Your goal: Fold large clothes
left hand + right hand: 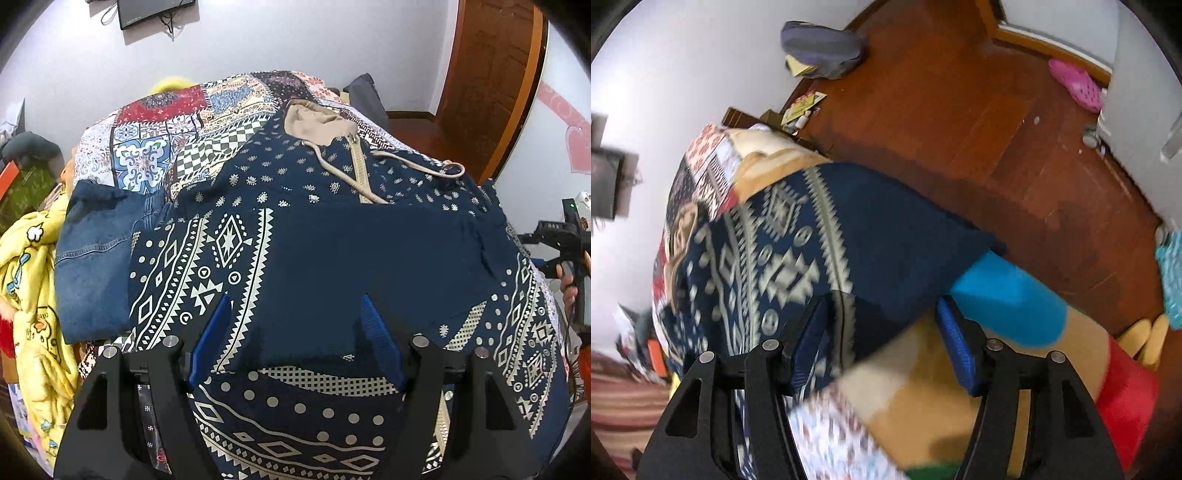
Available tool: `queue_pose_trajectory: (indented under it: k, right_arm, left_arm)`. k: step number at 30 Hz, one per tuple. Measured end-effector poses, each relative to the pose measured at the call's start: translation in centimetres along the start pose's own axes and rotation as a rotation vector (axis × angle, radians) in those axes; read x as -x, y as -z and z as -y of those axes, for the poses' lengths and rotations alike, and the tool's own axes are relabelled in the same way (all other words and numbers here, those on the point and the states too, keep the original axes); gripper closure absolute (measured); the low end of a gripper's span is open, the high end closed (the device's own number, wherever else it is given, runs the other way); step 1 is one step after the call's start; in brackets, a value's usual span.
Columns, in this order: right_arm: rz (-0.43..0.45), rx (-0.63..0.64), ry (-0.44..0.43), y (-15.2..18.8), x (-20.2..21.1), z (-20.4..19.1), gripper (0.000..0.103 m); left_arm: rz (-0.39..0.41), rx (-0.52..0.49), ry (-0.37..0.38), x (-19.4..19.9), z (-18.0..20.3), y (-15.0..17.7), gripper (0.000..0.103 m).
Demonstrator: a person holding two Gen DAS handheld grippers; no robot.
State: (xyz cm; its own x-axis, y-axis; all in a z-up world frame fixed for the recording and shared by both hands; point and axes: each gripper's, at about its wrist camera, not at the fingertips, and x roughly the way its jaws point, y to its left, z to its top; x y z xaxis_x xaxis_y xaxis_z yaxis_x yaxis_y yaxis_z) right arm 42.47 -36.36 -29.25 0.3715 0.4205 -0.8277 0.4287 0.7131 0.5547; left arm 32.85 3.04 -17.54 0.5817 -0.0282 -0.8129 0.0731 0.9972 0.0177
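Note:
A large navy hoodie (332, 251) with cream geometric print, a beige hood lining and a zipper lies spread on the patchwork bedspread (155, 147). Its sleeves are folded in across the body. My left gripper (295, 306) is open just above the hoodie's lower middle, blue fingers apart, holding nothing. My right gripper (882, 306) is open over the hoodie's edge (849, 229) at the side of the bed, empty; that view is blurred. The right gripper also shows at the far right of the left wrist view (569, 254).
Folded blue jeans (96, 258) lie left of the hoodie. A yellow cartoon blanket (33, 295) hangs off the bed's left side. The wooden floor (997, 129) to the right holds a grey bag (820, 48), pink slipper (1075, 85) and yellow slippers (1145, 339).

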Motion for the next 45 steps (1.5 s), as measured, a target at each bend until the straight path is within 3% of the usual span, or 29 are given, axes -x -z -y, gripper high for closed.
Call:
queue_pose_trajectory:
  k: [2, 4, 6, 7, 10, 16, 20, 23, 29, 34, 39, 42, 45]
  right_arm:
    - [0.008, -0.044, -0.016, -0.9, -0.6, 0.8, 0.048]
    - [0.024, -0.077, -0.023, -1.4, -0.7, 1.1, 0.062]
    - [0.052, -0.071, 0.013, -1.7, -0.5, 0.8, 0.091]
    - [0.06, -0.062, 0.023, -1.7, -0.4, 0.4, 0.094]
    - [0.113, -0.005, 0.057, -1.5, 0.8, -1.0, 0.097]
    - [0.3, 0.261, 0.109, 0.7, 7.1, -7.2, 0.098]
    - [0.406, 0.437, 0.04, 3.3, 12.4, -12.6, 0.098]
    - [0.434, 0.558, -0.032, 5.9, 14.8, -16.7, 0.098]
    - [0.341, 0.759, -0.121, 11.3, 12.9, -22.4, 0.098]
    - [0.171, 0.846, -0.072, 14.3, 6.4, -23.4, 0.098]
    - [0.001, 0.834, -0.022, 16.3, 1.6, -22.1, 0.096]
    - [-0.034, 0.82, 0.009, 17.2, 1.4, -20.8, 0.096]
    - [-0.098, 0.803, 0.038, 16.9, 1.5, -20.1, 0.084]
  left_arm:
    - [-0.006, 0.002, -0.008, -0.2, -0.1, 0.1, 0.031]
    - [-0.007, 0.007, -0.009, -0.3, -0.4, 0.2, 0.031]
    - [-0.012, 0.011, -0.016, -0.5, -0.6, 0.3, 0.031]
    - [-0.014, 0.012, -0.019, -0.5, -0.7, 0.4, 0.031]
    - [-0.018, 0.018, -0.024, -0.4, -1.0, 0.4, 0.031]
    - [0.003, 0.021, -0.025, 0.7, -1.2, 0.4, 0.031]
    - [0.027, 0.012, -0.018, 1.7, -0.8, 0.3, 0.031]
    - [0.045, 0.006, -0.007, 2.6, -0.4, 0.2, 0.031]
    - [0.078, -0.024, 0.011, 4.7, 0.7, -0.1, 0.031]
    - [0.083, -0.031, 0.023, 5.7, 1.0, -0.1, 0.031]
    - [0.067, -0.021, 0.042, 6.0, 1.0, 0.2, 0.031]
    - [0.049, -0.033, 0.055, 5.9, 1.4, 0.3, 0.031]
    - [0.045, -0.058, 0.058, 5.9, 2.3, 0.1, 0.031]
